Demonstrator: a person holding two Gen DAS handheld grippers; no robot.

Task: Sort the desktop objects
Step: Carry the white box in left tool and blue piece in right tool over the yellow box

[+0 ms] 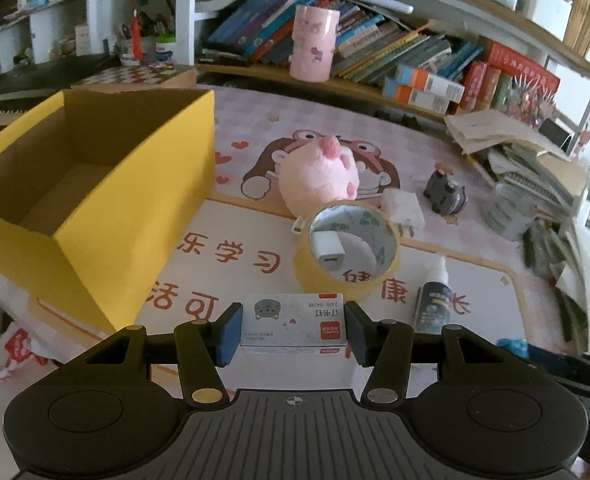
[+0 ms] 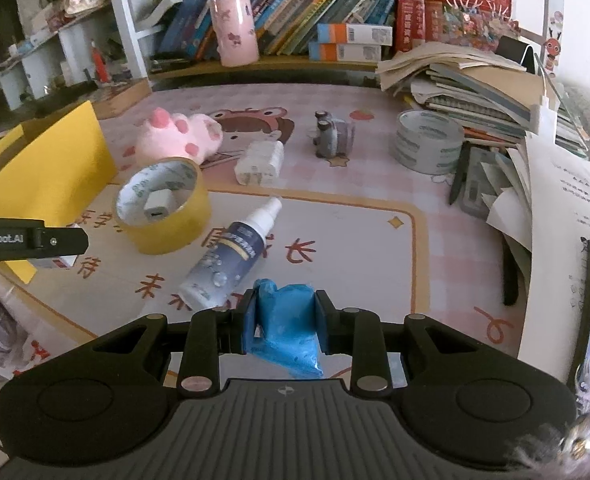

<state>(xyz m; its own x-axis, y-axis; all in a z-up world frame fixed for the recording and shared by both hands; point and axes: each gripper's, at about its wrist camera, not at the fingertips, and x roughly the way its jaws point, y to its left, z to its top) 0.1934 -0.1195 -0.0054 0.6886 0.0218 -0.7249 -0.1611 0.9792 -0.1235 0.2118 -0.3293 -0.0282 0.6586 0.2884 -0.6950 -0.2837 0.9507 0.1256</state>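
My left gripper (image 1: 291, 326) is shut on a small white staple box (image 1: 293, 323) with a grey cat picture, held above the desk mat. An open yellow cardboard box (image 1: 91, 184) stands to its left. My right gripper (image 2: 283, 322) is shut on a crumpled blue plastic bag (image 2: 291, 328), lifted just off the mat. A spray bottle (image 2: 231, 256) lies on its side just ahead of the bag. A yellow tape roll (image 2: 163, 210) holds a white charger cube (image 2: 158, 204). Behind them lie a pink plush (image 2: 179, 136), a white plug (image 2: 261, 162) and a grey toy (image 2: 333, 138).
A grey tape roll (image 2: 429, 146) sits at the right by a leaning pile of books and papers (image 2: 475, 92). A pink cup (image 2: 235, 28) stands on the bookshelf ledge behind. The left gripper's finger (image 2: 31, 240) juts in from the left of the right wrist view.
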